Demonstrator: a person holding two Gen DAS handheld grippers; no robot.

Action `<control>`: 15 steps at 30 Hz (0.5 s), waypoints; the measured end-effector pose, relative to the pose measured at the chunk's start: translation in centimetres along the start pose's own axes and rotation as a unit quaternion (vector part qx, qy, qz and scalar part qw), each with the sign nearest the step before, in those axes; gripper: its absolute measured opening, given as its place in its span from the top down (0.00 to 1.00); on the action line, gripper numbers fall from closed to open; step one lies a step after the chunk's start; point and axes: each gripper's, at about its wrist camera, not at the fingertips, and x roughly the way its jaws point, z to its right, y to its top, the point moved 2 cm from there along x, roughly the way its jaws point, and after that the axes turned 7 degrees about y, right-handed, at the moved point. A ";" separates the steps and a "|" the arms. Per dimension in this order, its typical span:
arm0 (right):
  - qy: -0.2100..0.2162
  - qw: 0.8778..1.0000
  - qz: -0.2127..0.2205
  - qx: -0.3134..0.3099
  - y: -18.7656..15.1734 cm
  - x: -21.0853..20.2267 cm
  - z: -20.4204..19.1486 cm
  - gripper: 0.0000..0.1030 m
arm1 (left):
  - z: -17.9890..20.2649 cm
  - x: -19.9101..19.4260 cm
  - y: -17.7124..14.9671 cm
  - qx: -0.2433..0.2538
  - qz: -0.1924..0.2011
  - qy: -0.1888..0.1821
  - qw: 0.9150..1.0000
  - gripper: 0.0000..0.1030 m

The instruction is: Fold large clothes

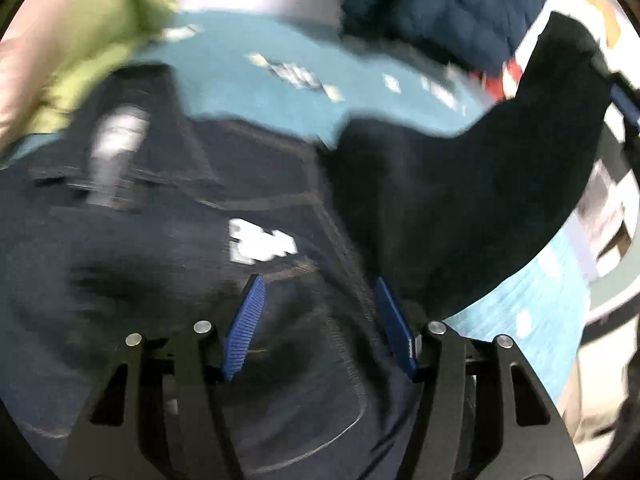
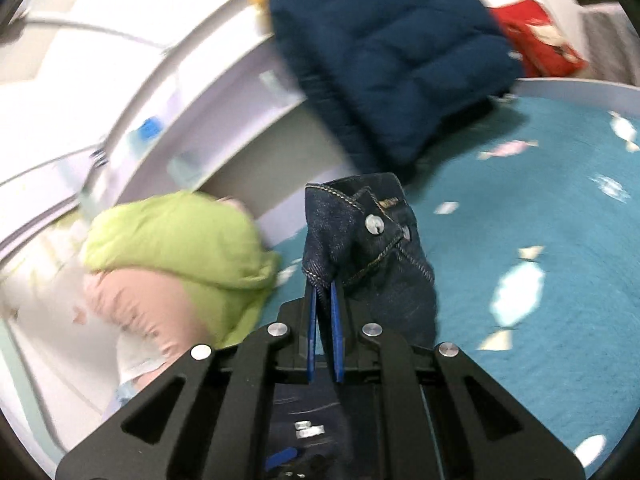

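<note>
Dark denim jeans lie spread on a teal sheet in the blurred left wrist view. My left gripper hovers over them with its blue pads wide apart and only flat denim showing behind them. At the right a dark flap of the jeans rises off the bed. In the right wrist view my right gripper is shut on the jeans' waistband beside its metal button, and the denim is held above the teal sheet.
A navy quilted jacket lies at the far side of the bed, with a red item behind it. A lime green garment lies over a pink one at the left, by the white bed frame.
</note>
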 end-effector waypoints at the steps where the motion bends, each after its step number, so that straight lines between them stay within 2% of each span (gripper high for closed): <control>1: 0.010 1.000 -0.007 -0.007 -0.4 0.9 -1.3 0.94 | -2.0 -1.8 0.2 -0.020 0.013 0.006 1.000 0.43; 3: 0.038 0.998 -0.034 -0.024 -2.2 3.6 -5.0 0.94 | -6.0 -4.6 0.4 -0.053 0.028 0.031 0.998 0.43; 6: 0.071 0.994 -0.076 -0.031 -5.4 7.3 -9.1 0.94 | -12.0 -7.9 0.2 -0.080 0.043 0.091 0.992 0.43; 7: 0.083 0.992 -0.093 -0.032 -7.1 8.9 -10.5 0.94 | -14.1 -8.9 0.0 -0.092 0.045 0.113 0.988 0.43; 9: 0.097 0.986 -0.133 -0.031 -10.9 12.4 -13.0 0.94 | -17.6 -10.5 -0.5 -0.117 0.045 0.130 0.983 0.43; 12: 0.080 0.976 -0.195 -0.044 -17.0 16.9 -15.5 0.94 | -21.8 -12.0 -1.5 -0.143 0.038 0.156 0.977 0.43; 15: 0.052 0.965 -0.256 -0.040 -22.9 20.8 -15.9 0.93 | -24.9 -13.5 -3.1 -0.170 0.035 0.162 0.971 0.43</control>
